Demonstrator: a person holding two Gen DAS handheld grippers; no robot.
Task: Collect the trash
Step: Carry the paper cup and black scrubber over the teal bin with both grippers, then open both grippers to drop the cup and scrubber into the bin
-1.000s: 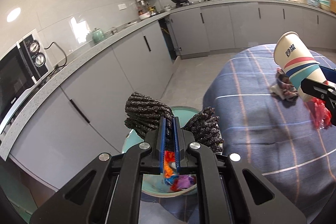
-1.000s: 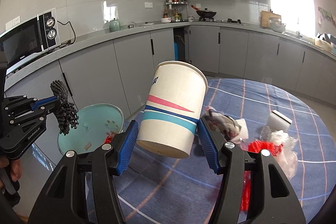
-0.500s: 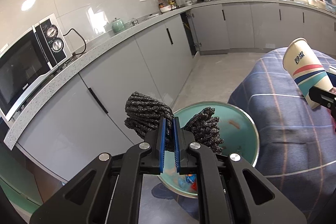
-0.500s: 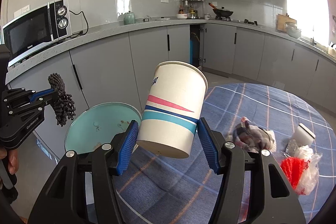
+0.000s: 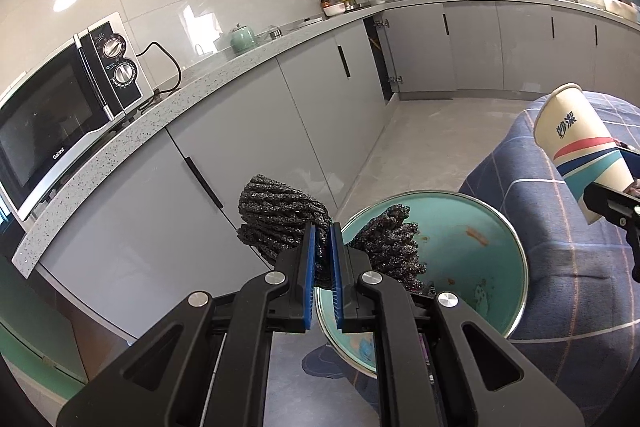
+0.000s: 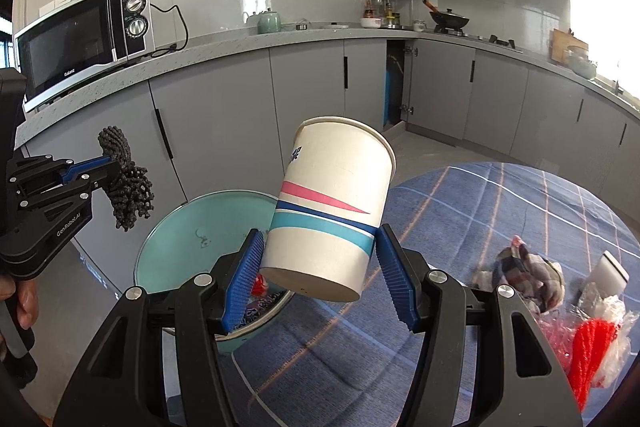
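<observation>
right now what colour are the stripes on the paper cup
Pink, navy and teal on the white paper cup; right wrist view.

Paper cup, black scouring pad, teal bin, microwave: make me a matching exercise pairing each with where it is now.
Things:
1. paper cup
2. black scouring pad
3. teal bin
4. microwave

Places:
A. on the grey counter
B. clamped in the left gripper
C. on the floor beside the table
D. held in the right gripper

Pairs: 1-D, 2-B, 3-C, 4-A
</observation>
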